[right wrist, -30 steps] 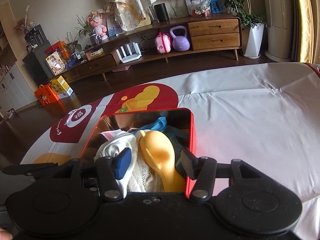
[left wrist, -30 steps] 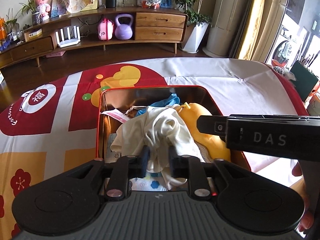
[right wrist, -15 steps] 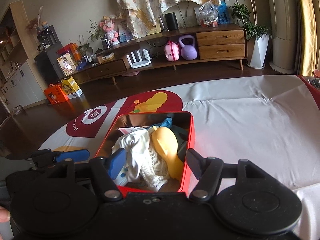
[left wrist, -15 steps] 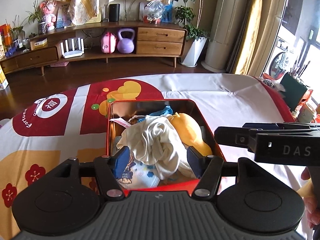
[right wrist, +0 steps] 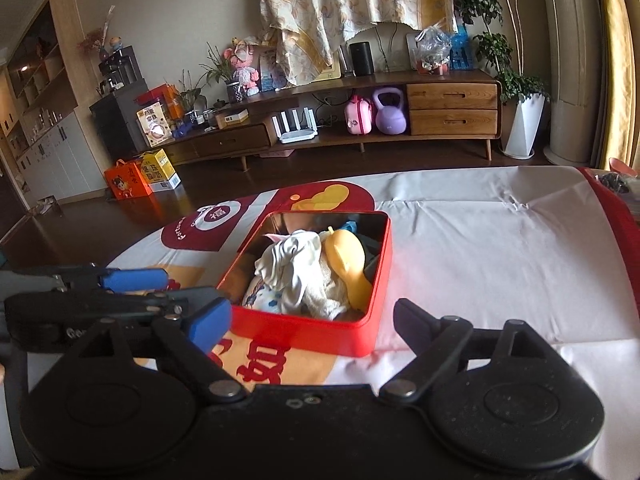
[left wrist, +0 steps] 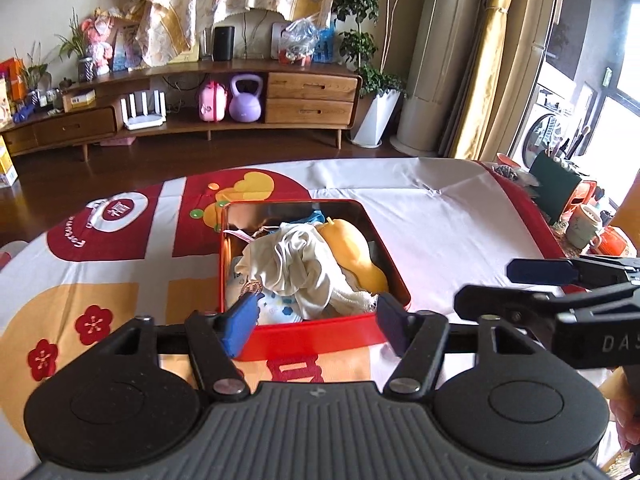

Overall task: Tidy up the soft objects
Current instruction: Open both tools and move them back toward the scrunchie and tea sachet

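Hovering level before the red tin (left wrist: 320,330), left gripper (left wrist: 316,322) and right gripper (right wrist: 312,318) both gape wide, holding nothing.

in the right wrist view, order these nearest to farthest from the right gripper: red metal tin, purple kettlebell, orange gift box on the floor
1. Red metal tin: just ahead of the open right gripper, on the tablecloth.
2. Orange gift box: far left, on the floor.
3. Purple kettlebell: farthest, on the sideboard's low shelf.
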Available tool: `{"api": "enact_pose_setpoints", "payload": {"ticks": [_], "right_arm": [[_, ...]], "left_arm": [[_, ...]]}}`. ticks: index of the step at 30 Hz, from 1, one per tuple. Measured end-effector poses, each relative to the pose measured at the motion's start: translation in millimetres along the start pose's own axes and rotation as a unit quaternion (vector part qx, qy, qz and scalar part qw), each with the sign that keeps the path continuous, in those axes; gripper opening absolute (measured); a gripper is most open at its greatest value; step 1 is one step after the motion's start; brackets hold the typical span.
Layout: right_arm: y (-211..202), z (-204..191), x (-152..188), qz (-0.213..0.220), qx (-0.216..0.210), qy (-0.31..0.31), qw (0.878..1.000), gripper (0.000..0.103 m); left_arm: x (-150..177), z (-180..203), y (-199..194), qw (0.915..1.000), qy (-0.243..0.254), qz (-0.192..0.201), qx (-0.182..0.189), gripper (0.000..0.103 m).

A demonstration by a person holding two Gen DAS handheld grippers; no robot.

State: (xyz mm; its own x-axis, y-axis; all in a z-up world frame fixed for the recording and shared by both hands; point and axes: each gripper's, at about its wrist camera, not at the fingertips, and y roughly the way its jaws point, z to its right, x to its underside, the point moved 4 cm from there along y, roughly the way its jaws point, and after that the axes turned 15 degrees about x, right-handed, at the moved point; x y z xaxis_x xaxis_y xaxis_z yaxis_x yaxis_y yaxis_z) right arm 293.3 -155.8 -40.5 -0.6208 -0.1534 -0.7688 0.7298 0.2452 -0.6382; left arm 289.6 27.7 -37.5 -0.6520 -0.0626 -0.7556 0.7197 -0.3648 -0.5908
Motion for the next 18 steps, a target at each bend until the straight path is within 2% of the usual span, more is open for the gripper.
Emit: {"api": "enact_pose_setpoints", "payload": {"ticks": [2,7,18], "right_arm": [[-7.7,-1.0,6.4,0.001,0.000,-0.007,1.000,0.090],[-23.3,-5.4,24.6,0.006,0.005,-0.025,1.000,0.098],[-38.1,-8.9,66.2,0.011,0.000,-0.050,0.999,0.103]], "left_arm": [[3.8,3.1,-9.2,1.0000,0.001,0.008,0.000,0.077],[16.1,8.7,-23.9,0.9999,-0.005,0.008,0.007,0.077],[51.1,24.0,-39.3,0.9999,-0.008,-0.001,0.009,0.082]]}}
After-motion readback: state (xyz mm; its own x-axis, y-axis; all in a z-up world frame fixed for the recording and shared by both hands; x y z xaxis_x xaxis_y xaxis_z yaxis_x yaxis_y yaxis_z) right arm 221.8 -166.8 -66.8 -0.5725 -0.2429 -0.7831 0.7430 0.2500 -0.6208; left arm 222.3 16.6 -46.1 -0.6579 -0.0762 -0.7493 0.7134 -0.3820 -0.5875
